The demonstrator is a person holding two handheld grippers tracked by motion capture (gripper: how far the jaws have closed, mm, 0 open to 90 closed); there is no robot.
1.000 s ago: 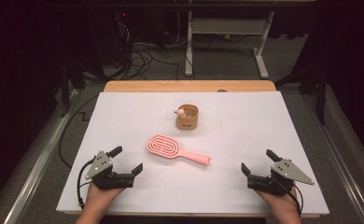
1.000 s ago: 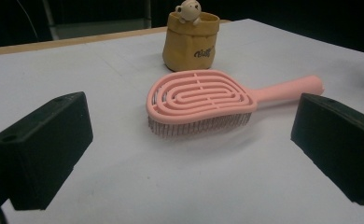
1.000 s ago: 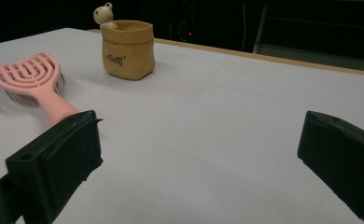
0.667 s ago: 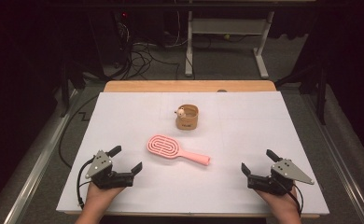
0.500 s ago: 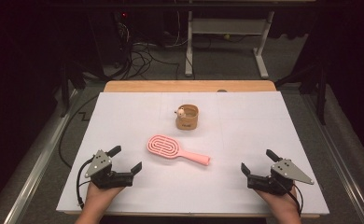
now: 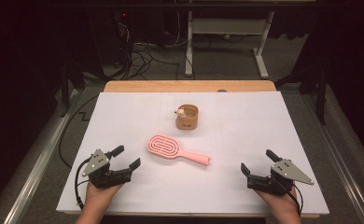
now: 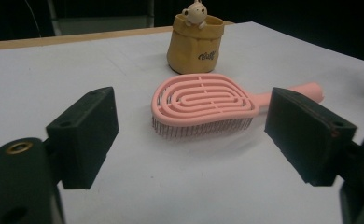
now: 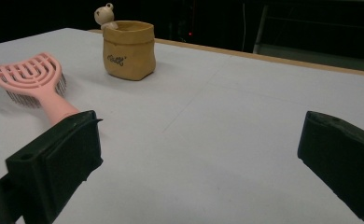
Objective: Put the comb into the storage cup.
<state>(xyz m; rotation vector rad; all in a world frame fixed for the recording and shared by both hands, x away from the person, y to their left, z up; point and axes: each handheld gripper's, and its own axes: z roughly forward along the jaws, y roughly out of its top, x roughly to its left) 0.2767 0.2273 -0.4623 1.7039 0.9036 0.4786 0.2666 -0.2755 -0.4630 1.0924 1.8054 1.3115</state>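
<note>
Nearest us, we hold the left gripper (image 6: 125, 157) at the near left of the white table sheet (image 6: 273, 121); its jaws have just been closing a little, yet they stand released with nothing between them. The right gripper (image 6: 258, 161), near right, gapes too. Between them, slightly farther, lies the pink slotted plastic hairbrush (image 6: 176, 150), handle pointing right. Beyond it stands the small tan paper-bag-shaped pot (image 6: 187, 117).

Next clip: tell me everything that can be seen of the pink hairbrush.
The pink hairbrush looks like moulded plastic. Its oval head is vented with concentric looping slots, and short fine bristles show under it in the left gripper view. It lies flat, bristles down, on the white table sheet, with its straight handle pointing toward the person's right. A tan pouch-shaped pot stands apart behind it. Nothing but the sheet touches it.
</note>
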